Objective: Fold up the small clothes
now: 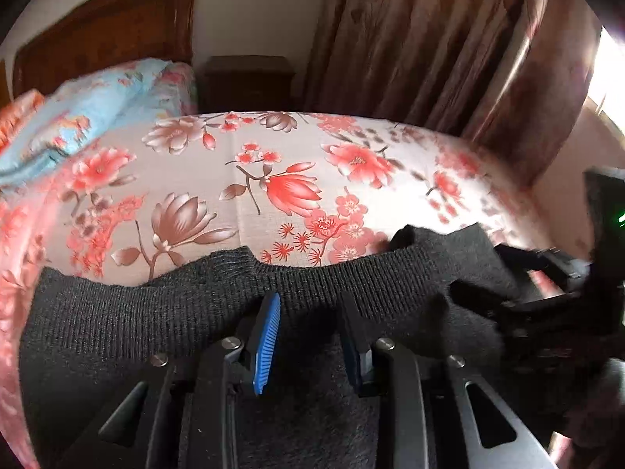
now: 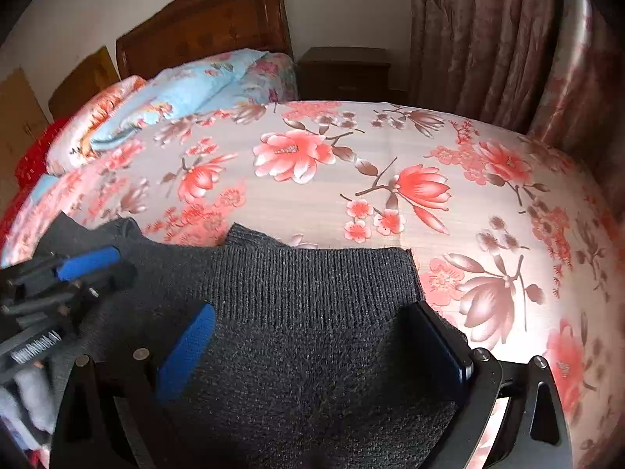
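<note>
Blue-padded left gripper (image 1: 308, 336) spread slightly over dark knit garment (image 1: 156, 312); right gripper (image 2: 312, 351) spread wide astride its ribbed hem (image 2: 312, 273), 2 fingers possibly touching cloth. Garment flat on floral bedsheet (image 2: 312, 203); curtains (image 2: 488, 39) beyond.

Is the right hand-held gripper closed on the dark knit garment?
No, the right hand-held gripper is wide open, its fingers straddling the dark grey knit garment.
</note>
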A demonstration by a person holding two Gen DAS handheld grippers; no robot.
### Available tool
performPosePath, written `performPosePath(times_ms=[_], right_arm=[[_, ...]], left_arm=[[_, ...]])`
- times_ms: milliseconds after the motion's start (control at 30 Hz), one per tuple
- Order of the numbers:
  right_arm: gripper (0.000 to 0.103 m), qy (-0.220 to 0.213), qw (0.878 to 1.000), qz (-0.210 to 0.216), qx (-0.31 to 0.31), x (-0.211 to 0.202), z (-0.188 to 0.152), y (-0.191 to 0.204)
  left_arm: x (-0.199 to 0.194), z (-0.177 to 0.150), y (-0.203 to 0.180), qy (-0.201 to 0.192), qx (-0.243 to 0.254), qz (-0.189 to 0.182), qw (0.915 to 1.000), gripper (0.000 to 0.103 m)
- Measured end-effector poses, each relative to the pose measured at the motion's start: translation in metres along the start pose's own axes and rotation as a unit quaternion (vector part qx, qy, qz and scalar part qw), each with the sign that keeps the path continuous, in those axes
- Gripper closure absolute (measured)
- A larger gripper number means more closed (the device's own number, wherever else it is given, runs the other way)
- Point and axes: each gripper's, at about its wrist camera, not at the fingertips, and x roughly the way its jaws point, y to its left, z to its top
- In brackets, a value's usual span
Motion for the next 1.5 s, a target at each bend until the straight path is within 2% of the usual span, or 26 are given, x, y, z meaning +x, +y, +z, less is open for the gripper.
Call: performPosePath(times_ms=[33,67,100,133,167,200,233,300,333,367,500,533,700,800,867,933,1000,1033,1067,1100,1167,1267,1333,1400,1467,1500], right_arm=[[0.000,0.003,1.000,-0.008,-0.006,0.001,0.000,0.002],[0.000,0.005,1.000,-0.014,-0.010,0.003,0.000,0.004],[0.000,0.007,1.000,-0.019,-0.015,0.004,0.000,0.006],[0.000,0.007,1.000,-0.020,-0.016,0.004,0.000,0.006],[0.000,0.006,1.000,-0.018,-0.015,0.004,0.000,0.005],[0.000,0.004,1.000,-0.014,-0.011,0.003,-0.001,0.004],[0.000,0.003,1.000,-0.009,-0.008,0.002,0.000,0.002],[0.000,0.003,1.000,-0.008,-0.007,0.002,-0.001,0.003],[0.000,0.005,1.000,-0.009,-0.009,0.003,0.000,0.003],[0.000,0.007,1.000,-0.011,-0.011,0.004,0.000,0.004],[0.000,0.016,0.999,-0.020,-0.021,0.008,0.001,0.008],[0.000,0.016,0.999,-0.020,-0.021,0.008,0.002,0.007],[0.000,0.001,1.000,-0.008,-0.011,0.001,0.001,0.003],[0.000,-0.043,0.998,-0.037,-0.009,-0.028,-0.007,0.011],[0.000,-0.067,0.997,-0.011,-0.031,-0.048,-0.017,0.035],[0.000,-0.076,0.994,0.014,-0.076,-0.057,-0.029,0.065],[0.000,-0.061,0.988,0.015,-0.138,-0.051,-0.045,0.097],[0.000,-0.050,0.985,0.001,-0.167,-0.042,-0.053,0.110],[0.000,-0.052,0.981,-0.013,-0.185,-0.037,-0.060,0.116],[0.000,-0.064,0.982,-0.007,-0.177,-0.040,-0.062,0.112],[0.000,-0.041,0.988,0.015,-0.148,-0.039,-0.061,0.095],[0.000,-0.039,0.993,-0.001,-0.113,-0.050,-0.072,0.056],[0.000,-0.047,0.994,-0.023,-0.097,-0.061,-0.087,0.028],[0.000,-0.068,0.993,-0.023,-0.089,-0.070,-0.102,0.006],[0.000,-0.064,0.996,-0.014,-0.062,-0.068,-0.108,-0.010],[0.000,-0.057,0.998,0.010,-0.030,-0.065,-0.108,-0.019]], left_arm=[[-0.005,-0.001,0.009,-0.007,-0.007,0.002,1.0000,0.073],[-0.010,-0.002,0.019,-0.017,-0.019,0.023,0.9994,0.073],[-0.017,-0.003,0.037,-0.029,-0.044,0.048,0.9974,0.073],[-0.024,-0.007,0.060,-0.042,-0.084,0.051,0.9943,0.073],[-0.030,-0.011,0.079,-0.052,-0.127,0.034,0.9900,0.074],[-0.039,-0.017,0.105,-0.069,-0.190,0.003,0.9794,0.074],[-0.046,-0.021,0.122,-0.083,-0.225,-0.003,0.9709,0.074],[-0.047,-0.024,0.135,-0.081,-0.241,0.036,0.9663,0.074],[-0.043,-0.025,0.137,-0.067,-0.245,0.038,0.9665,0.074],[-0.037,-0.025,0.138,-0.053,-0.243,0.035,0.9678,0.074],[-0.026,-0.017,0.112,-0.044,-0.184,0.097,0.9770,0.073],[-0.027,-0.017,0.110,-0.048,-0.176,0.102,0.9779,0.073],[-0.061,-0.029,0.089,-0.113,-0.157,0.088,0.9772,0.074],[-0.085,-0.042,0.057,-0.122,-0.119,0.063,0.9833,0.074],[-0.090,-0.052,0.031,-0.108,-0.072,0.063,0.9896,0.073],[-0.079,-0.061,0.010,-0.082,-0.027,0.081,0.9930,0.073],[-0.059,-0.071,0.009,-0.048,-0.024,0.087,0.9947,0.073],[-0.053,-0.075,0.013,-0.037,-0.032,0.087,0.9950,0.074],[-0.058,-0.080,0.016,-0.062,-0.032,0.076,0.9947,0.073],[-0.059,-0.081,0.019,-0.056,-0.033,0.070,0.9954,0.074],[-0.066,-0.084,0.024,-0.050,-0.024,0.066,0.9963,0.073],[-0.084,-0.098,0.036,-0.054,-0.031,0.074,0.9953,0.073],[-0.090,-0.108,0.049,-0.066,-0.048,0.051,0.9954,0.074],[-0.093,-0.119,0.061,-0.092,-0.055,0.018,0.9941,0.074],[-0.090,-0.119,0.058,-0.098,-0.043,0.027,0.9939,0.074],[-0.089,-0.117,0.052,-0.094,-0.035,0.041,0.9942,0.074]])
